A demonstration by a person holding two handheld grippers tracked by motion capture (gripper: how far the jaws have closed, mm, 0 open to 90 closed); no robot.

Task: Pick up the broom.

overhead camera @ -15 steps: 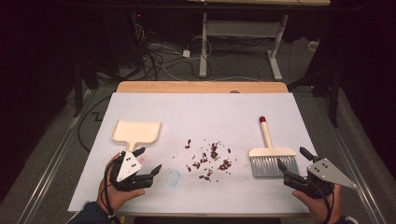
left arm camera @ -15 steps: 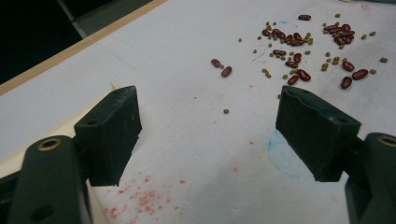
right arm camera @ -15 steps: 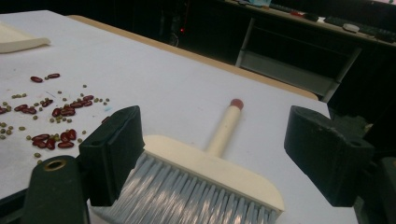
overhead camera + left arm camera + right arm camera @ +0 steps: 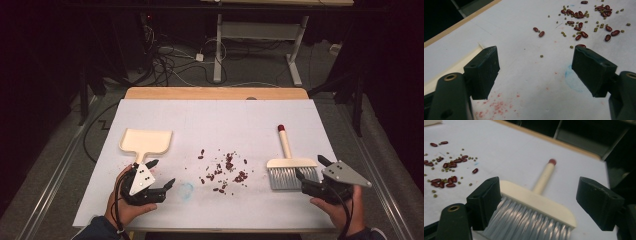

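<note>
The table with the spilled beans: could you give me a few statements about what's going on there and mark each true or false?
1. The brush lies flat on the table, handle pointing away from the person. True.
2. The right gripper is clamped on the brush. False: its jaws stand open around the bristle end, not pressing it.
3. The beans lie between the dustpan and the brush. True.
4. The beans are already in the dustpan. False: they lie scattered on the table.
5. The left gripper holds the dustpan's handle. False: its jaws are open and hold nothing.
</note>
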